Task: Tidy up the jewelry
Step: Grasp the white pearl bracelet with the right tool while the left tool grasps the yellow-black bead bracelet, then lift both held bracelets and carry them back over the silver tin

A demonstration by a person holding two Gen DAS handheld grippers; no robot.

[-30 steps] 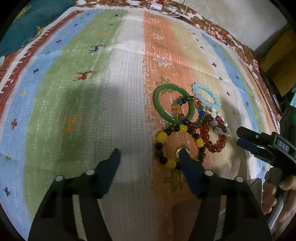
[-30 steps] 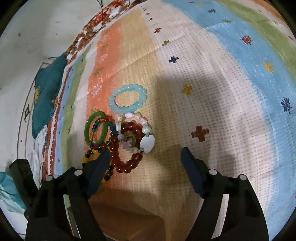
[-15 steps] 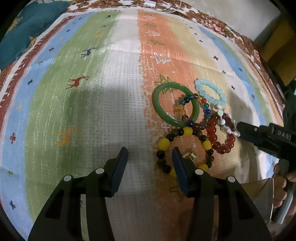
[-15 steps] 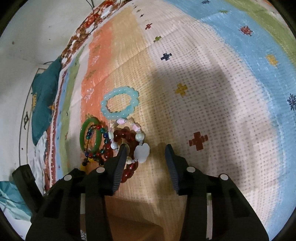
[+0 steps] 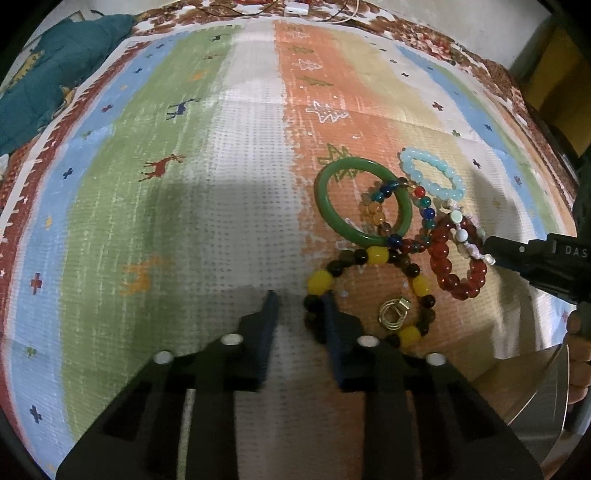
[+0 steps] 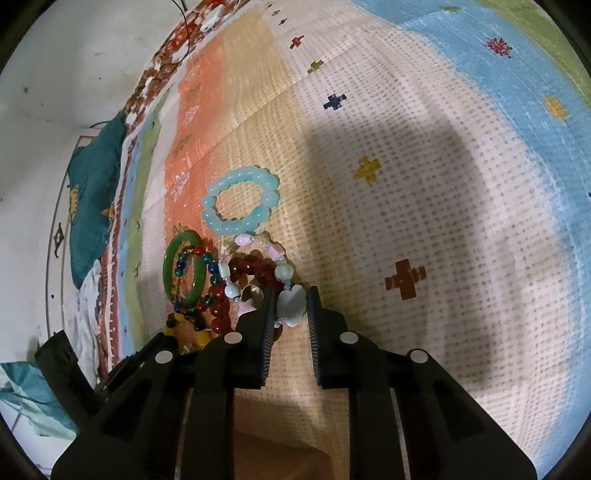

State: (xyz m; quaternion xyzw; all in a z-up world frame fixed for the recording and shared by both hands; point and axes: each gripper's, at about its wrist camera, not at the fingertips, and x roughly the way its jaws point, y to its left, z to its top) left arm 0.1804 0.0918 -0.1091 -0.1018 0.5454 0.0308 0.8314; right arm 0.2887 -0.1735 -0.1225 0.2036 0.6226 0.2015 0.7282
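Closing around a white flower-shaped charm (image 6: 291, 306), the right gripper (image 6: 290, 308) is sitting at the lower centre of the right wrist view, its two dark fingers pinching the charm from either side; the charm is hanging on a pastel bead bracelet (image 6: 255, 258) that is draped over a dark red bead bracelet (image 6: 236, 280). Just left of these, a green bangle (image 6: 184, 271) is lying with a multicolour bead strand (image 6: 199, 280) threaded across it, and above them a pale blue bead bracelet (image 6: 240, 201) is lying apart on the cloth.

In the left wrist view, the left gripper (image 5: 297, 306) is resting low in the frame with its fingers drawn close but with a narrow gap showing bare cloth; the right finger is touching the edge of a yellow-and-dark bead bracelet (image 5: 369, 291). Inside that loop, small gold rings (image 5: 394, 314) are lying. The right gripper (image 5: 517, 254) is entering from the right edge, its tip at the red beads.

Everything is lying on a woven striped blanket (image 5: 207, 184), banded in green, white, orange, tan and blue, with deer, tree and cross motifs and a red-brown patterned border. A teal cushion (image 5: 55, 74) is sitting at the upper left, white walls are showing beyond, and a white cable (image 5: 295, 5) is running along the top edge.
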